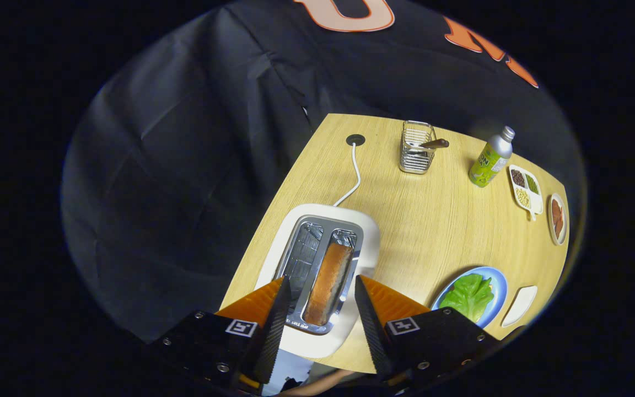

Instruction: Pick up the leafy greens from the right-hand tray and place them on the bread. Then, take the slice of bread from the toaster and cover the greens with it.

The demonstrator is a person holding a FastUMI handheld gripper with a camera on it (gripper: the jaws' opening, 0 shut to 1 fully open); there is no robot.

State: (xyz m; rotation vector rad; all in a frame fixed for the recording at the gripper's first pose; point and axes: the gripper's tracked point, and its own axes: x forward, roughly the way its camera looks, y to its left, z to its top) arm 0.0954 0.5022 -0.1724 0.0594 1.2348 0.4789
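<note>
Serrated along their inner faces, the two fingers of the tongs (pixel 318 286) stand wide apart above the white toaster (pixel 323 275) and hold nothing. Between them, down in the toaster's right-hand slot, sits the browned slice of bread (pixel 328 282), upright on its edge with its top crust showing; neither finger touches it. The left-hand slot beside it shows bare metal wire. A white cord (pixel 354 176) runs from the far side of the toaster to a dark round grommet (pixel 355 139) in the pale wooden table (pixel 433 220). Just beside the right finger, near the table's front edge, is a blue plate (pixel 498 300) with the leafy greens (pixel 469 296) lying on it; whether bread is under the leaf cannot be told. A small white tray (pixel 520 305) lies just past the plate. Farther off stand a wire basket (pixel 416 147) with a brown-handled tool (pixel 435 144) leaning out of it, and a green-labelled metal bottle (pixel 491 158). Beyond the bottle are a white divided dish (pixel 525 188) of dark, green and pale beans and a small dish (pixel 557 218) with something reddish brown.
</note>
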